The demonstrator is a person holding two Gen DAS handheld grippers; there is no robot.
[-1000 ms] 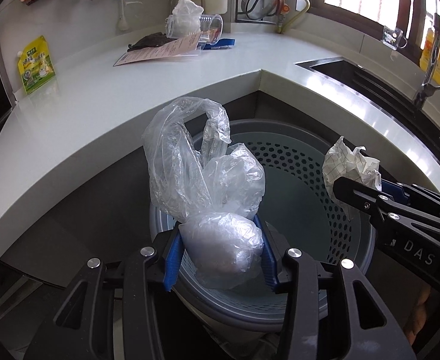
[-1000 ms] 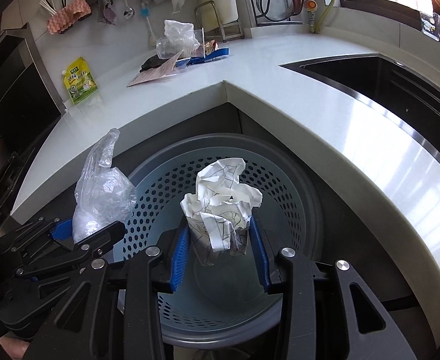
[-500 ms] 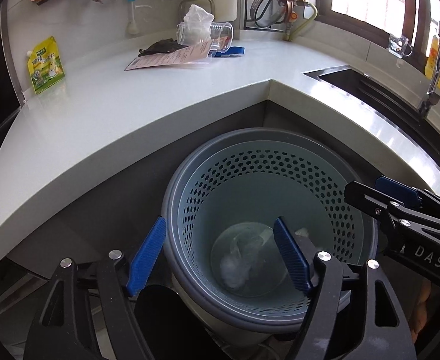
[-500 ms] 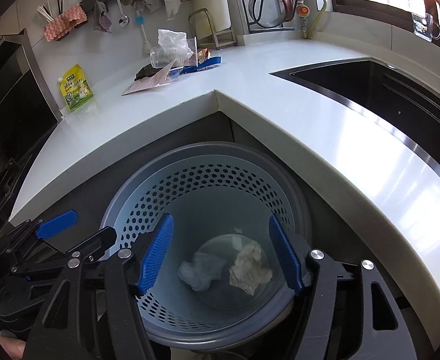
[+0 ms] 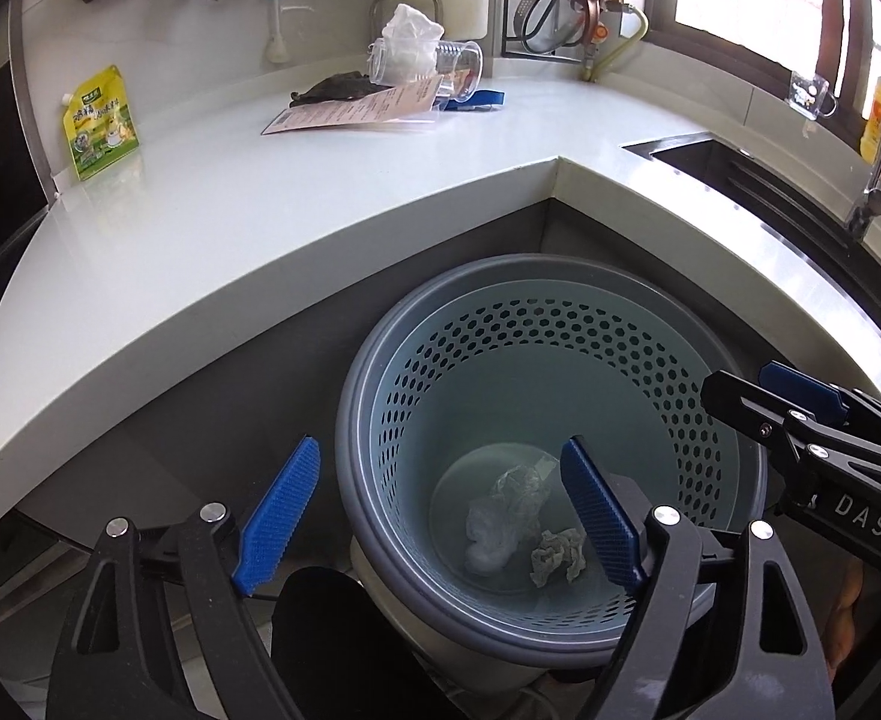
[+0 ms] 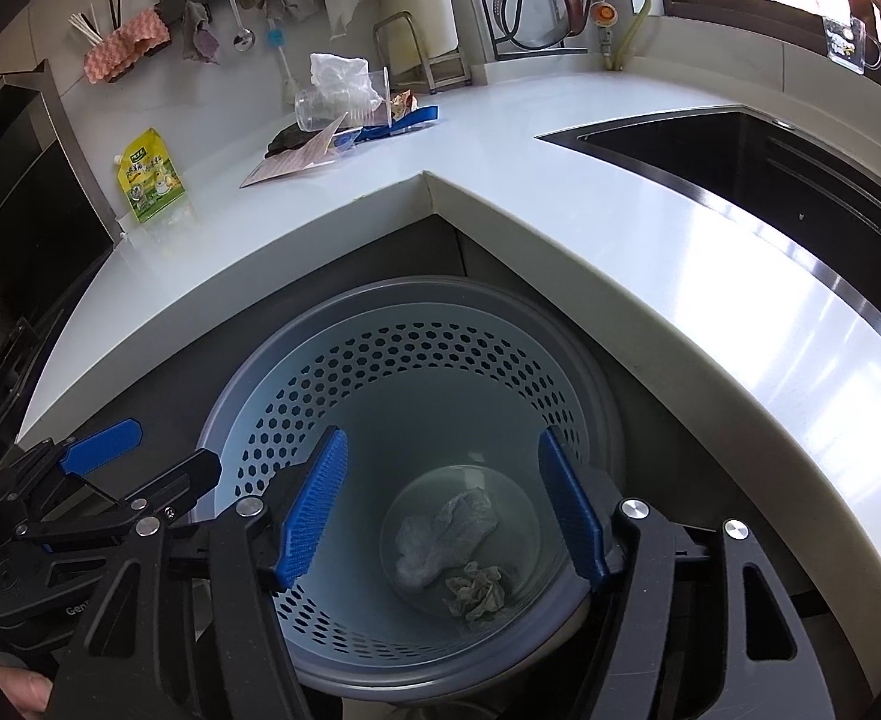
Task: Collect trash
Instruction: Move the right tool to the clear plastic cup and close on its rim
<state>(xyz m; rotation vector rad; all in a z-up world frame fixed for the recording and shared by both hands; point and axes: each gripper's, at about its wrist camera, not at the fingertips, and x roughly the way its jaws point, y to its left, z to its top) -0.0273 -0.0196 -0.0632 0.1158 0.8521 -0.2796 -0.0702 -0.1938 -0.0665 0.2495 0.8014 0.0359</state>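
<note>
Perforated blue-grey bin shown below the inner corner of the white countertop. Crumpled plastic bag and crumpled paper wad are seen lying on the bin floor, just beside each other, the wad nearer the cameras. L. gripper is held over the bin's near rim, jaws spread wide w/ nothing between the blue pads; jaws have just been opening. R. gripper is held above the bin interior, jaws likewise wide apart and empty; they opened in the last second. More trash is left near the countertop's back edge: clear cup on its side w/ white plastic stuffed in, pink leaflet, dark scrap. Green pouch is leaned at the far-left edge.
</note>
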